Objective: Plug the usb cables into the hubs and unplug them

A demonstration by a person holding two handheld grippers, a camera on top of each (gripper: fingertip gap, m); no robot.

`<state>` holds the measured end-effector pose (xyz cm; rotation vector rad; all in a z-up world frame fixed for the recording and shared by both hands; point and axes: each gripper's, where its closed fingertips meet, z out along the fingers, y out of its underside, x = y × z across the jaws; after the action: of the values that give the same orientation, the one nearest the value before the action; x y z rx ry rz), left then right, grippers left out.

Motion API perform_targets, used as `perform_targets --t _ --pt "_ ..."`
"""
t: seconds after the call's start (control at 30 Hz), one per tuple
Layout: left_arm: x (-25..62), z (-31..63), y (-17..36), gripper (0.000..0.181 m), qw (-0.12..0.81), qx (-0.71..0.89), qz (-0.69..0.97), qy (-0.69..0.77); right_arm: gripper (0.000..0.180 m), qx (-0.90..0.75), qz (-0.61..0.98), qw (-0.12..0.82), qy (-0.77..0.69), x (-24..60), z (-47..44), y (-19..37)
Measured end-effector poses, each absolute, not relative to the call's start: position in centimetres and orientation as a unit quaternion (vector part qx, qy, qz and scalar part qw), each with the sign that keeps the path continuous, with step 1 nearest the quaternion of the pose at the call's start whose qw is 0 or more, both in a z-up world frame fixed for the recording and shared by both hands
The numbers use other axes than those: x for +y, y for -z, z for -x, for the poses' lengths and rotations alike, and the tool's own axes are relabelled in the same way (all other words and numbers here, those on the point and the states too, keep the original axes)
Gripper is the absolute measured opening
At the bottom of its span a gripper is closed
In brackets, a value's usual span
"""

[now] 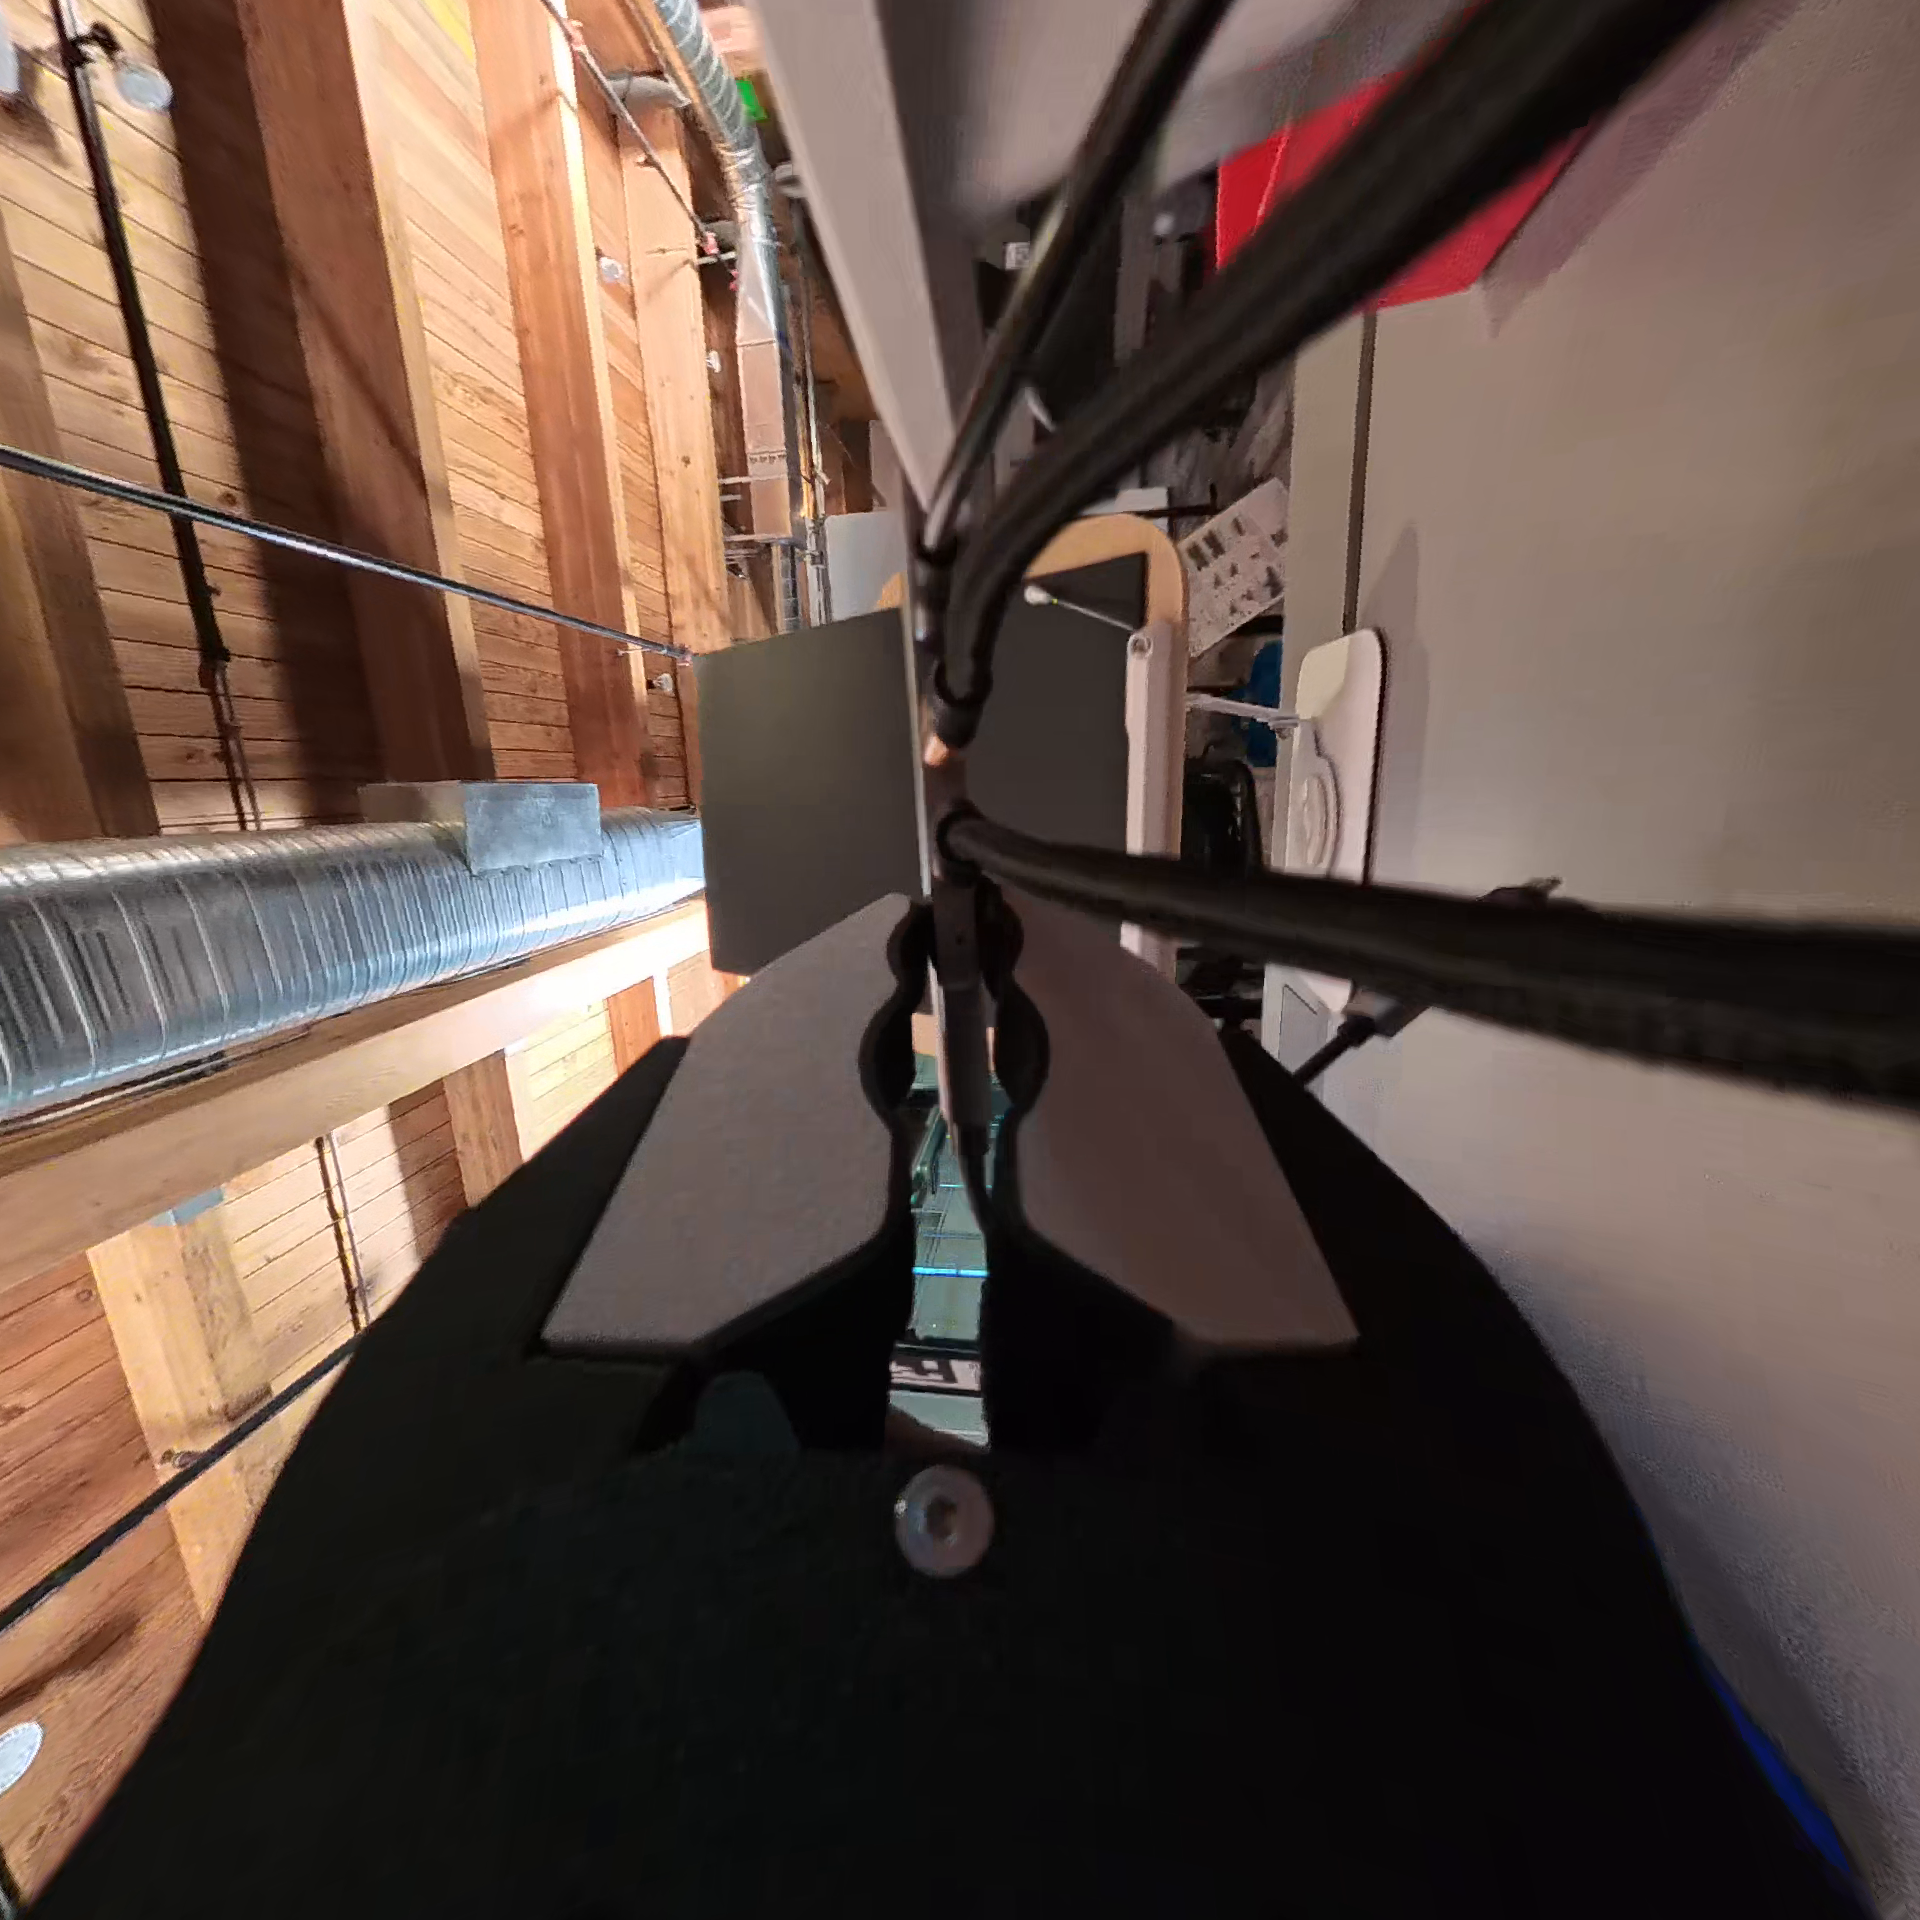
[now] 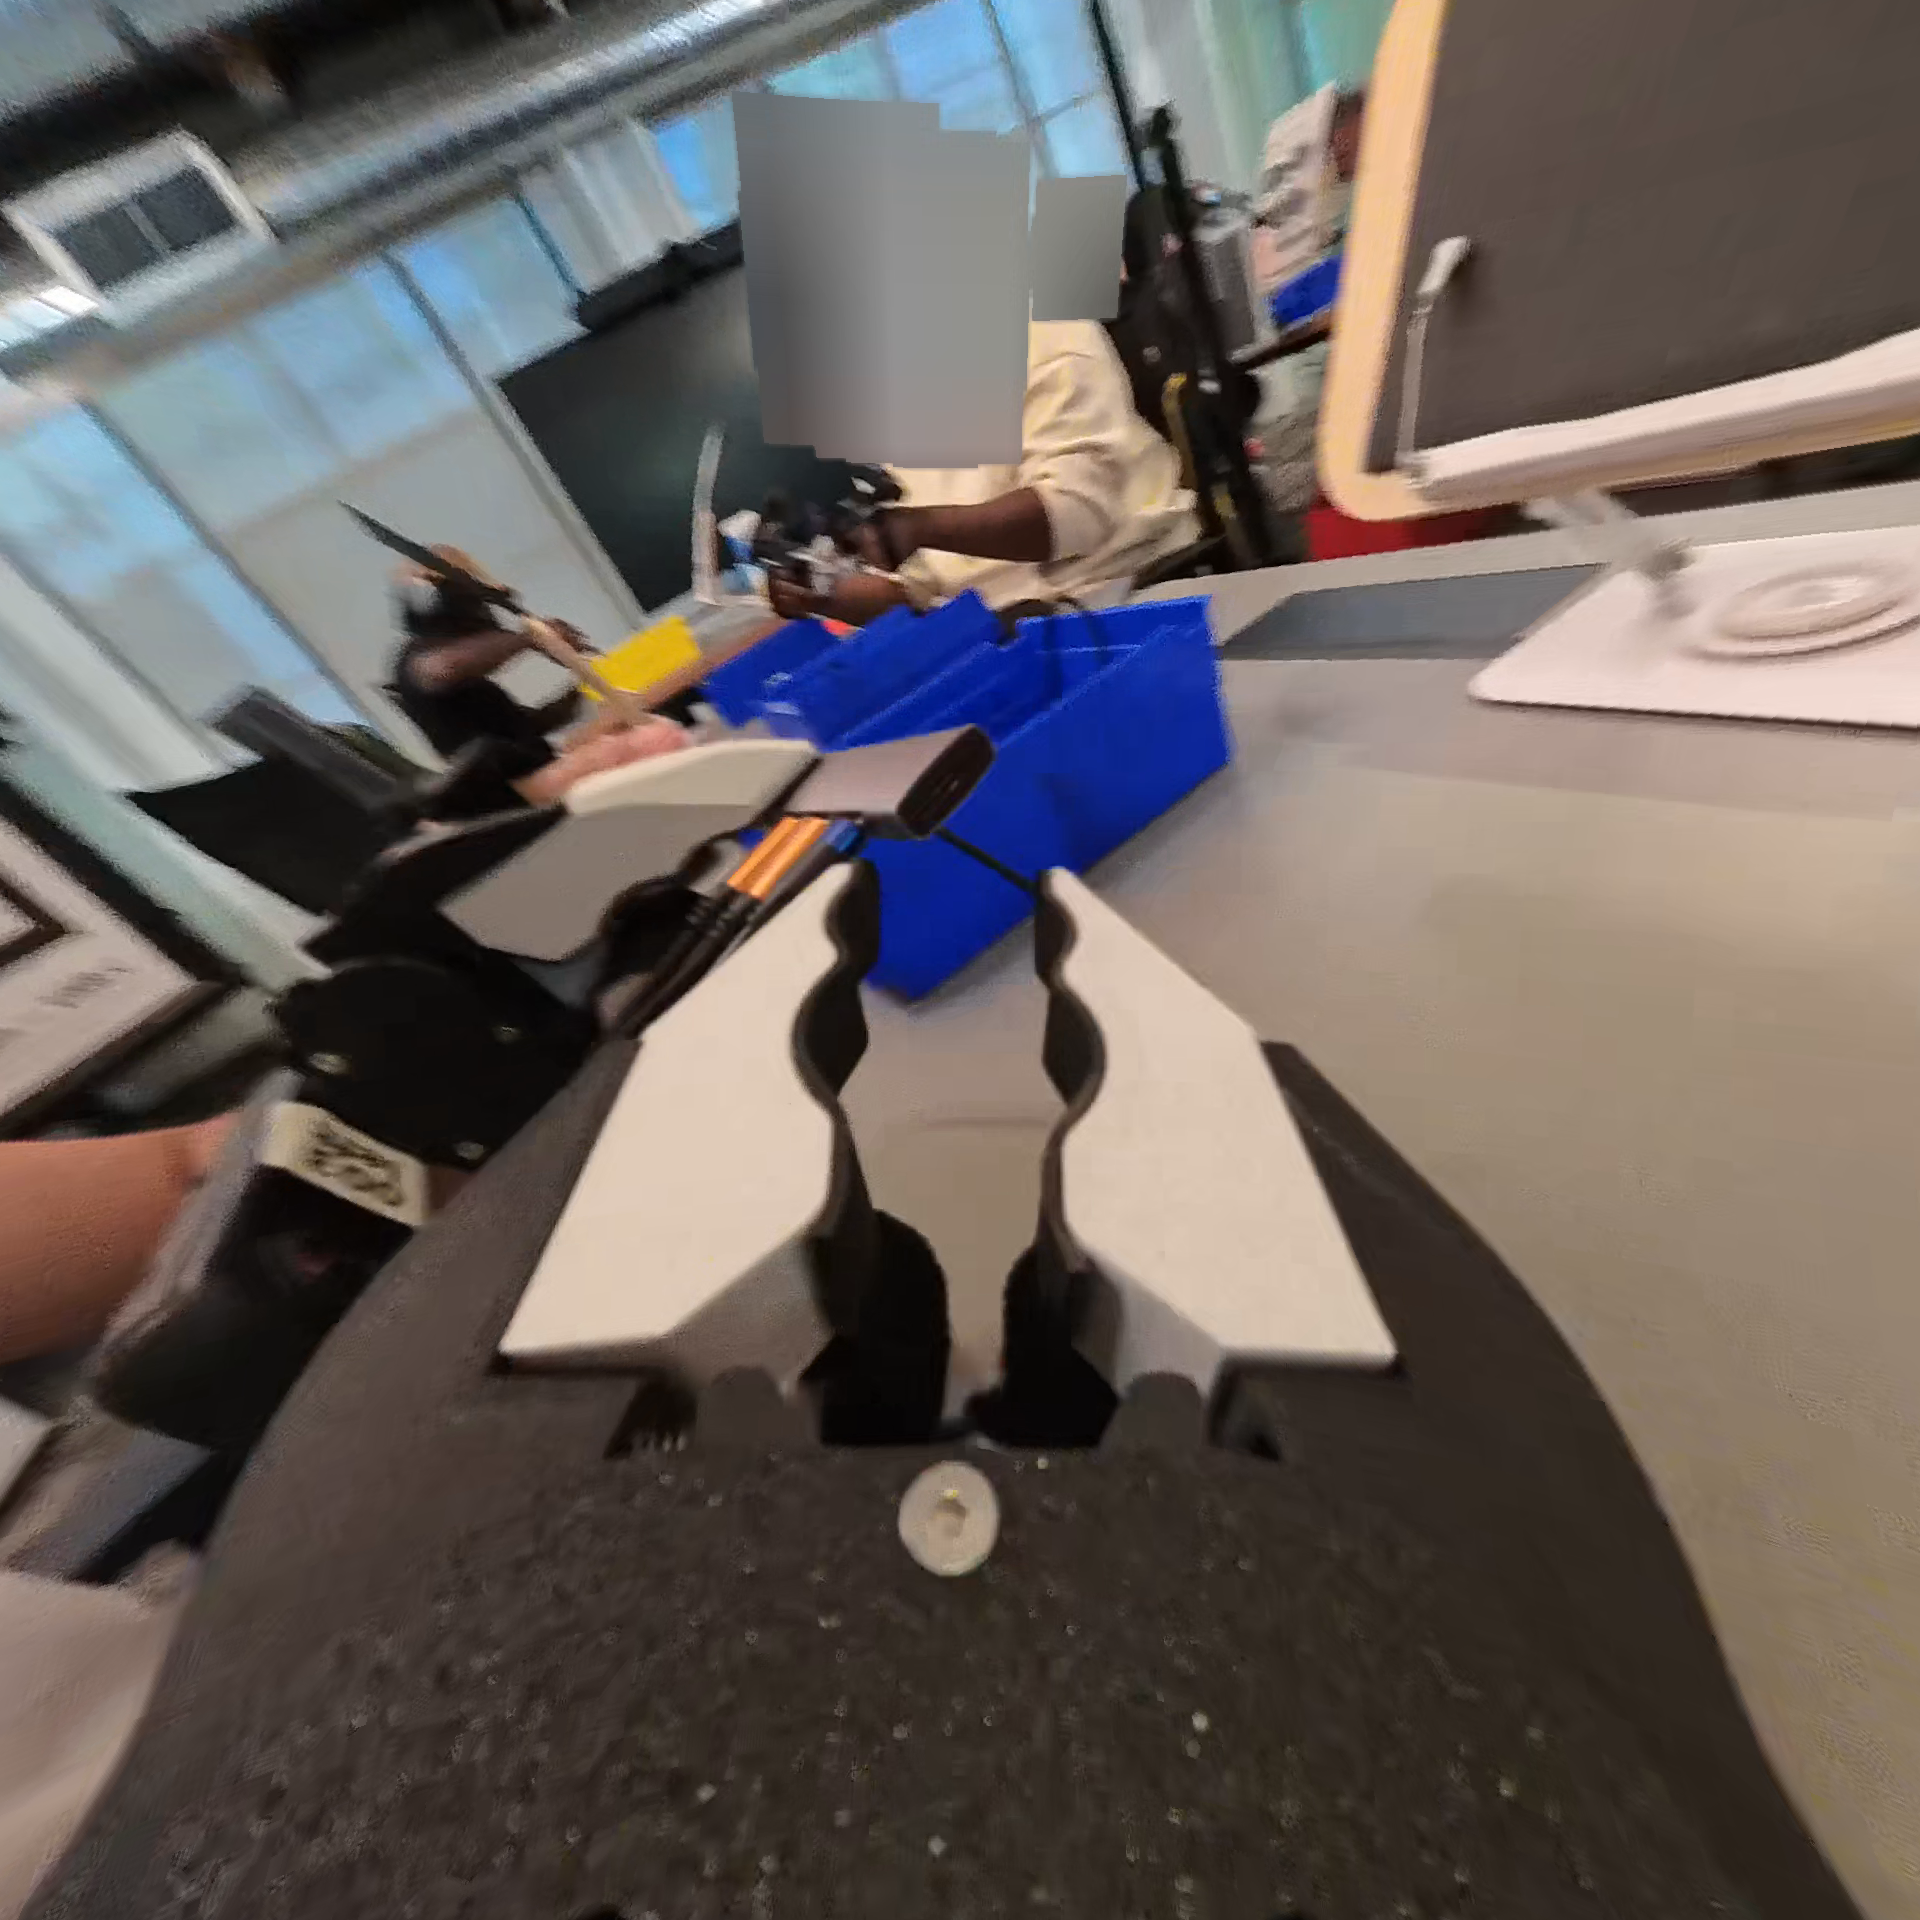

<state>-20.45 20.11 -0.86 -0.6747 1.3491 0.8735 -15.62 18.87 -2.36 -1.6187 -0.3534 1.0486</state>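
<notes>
Left gripper clamped on slim grey hub, seen edge-on, lower end hidden between fingers; black cables plugged in, blurred. Right gripper spread wide, empty, above grey table, near blue bin.

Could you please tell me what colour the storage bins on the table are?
The bins are bright blue, clearest in the right wrist view.
</notes>
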Motion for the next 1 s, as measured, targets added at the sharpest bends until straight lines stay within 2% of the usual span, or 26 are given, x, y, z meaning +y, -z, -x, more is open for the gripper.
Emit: perform_targets --t 0.17,0.2,0.23,0.37,0.4,0.47,0.5,0.67,0.83,0.9,1.0 --pt "19.3 20.4 1.2 0.009 0.676 0.560 0.313 -0.363 0.017 -0.126 0.637 0.518 -0.557 17.6 16.3 2.0" --pt "19.5 20.6 1.4 0.009 0.675 0.556 0.325 -0.360 0.019 -0.125 0.627 0.513 -0.573 17.3 16.3 2.0" --pt "19.8 20.9 1.7 0.009 0.673 0.553 0.341 -0.354 0.032 -0.129 0.615 0.511 -0.586 16.9 16.2 1.9" --pt "19.3 20.8 3.3 0.009 0.669 0.559 0.349 -0.343 0.042 -0.085 0.605 0.495 -0.617 17.5 16.1 1.8" --pt "18.9 20.4 3.7 0.009 0.668 0.565 0.344 -0.341 0.039 -0.080 0.611 0.489 -0.617 17.7 16.2 2.0" --pt "18.3 19.7 4.3 0.009 0.667 0.574 0.342 -0.329 0.011 -0.076 0.632 0.475 -0.607 18.1 16.4 2.9" --pt "18.1 19.5 4.6 0.010 0.666 0.578 0.350 -0.317 0.011 -0.077 0.635 0.471 -0.607 18.2 16.2 3.1" --pt "17.2 18.7 6.5 0.016 0.632 0.627 0.420 -0.174 0.008 -0.079 0.657 0.430 -0.614 18.1 15.3 4.6" --pt "15.5 18.8 7.7 0.036 0.571 0.660 0.485 0.049 0.007 -0.080 0.667 0.417 -0.611 18.1 14.5 5.4" --pt "15.8 19.1 7.9 0.043 0.558 0.657 0.499 0.092 0.007 -0.084 0.668 0.407 -0.617 18.0 14.6 5.6" --pt "15.9 19.3 9.3 0.043 0.537 0.658 0.510 0.138 0.007 -0.093 0.678 0.395 -0.612 18.1 15.2 6.2"
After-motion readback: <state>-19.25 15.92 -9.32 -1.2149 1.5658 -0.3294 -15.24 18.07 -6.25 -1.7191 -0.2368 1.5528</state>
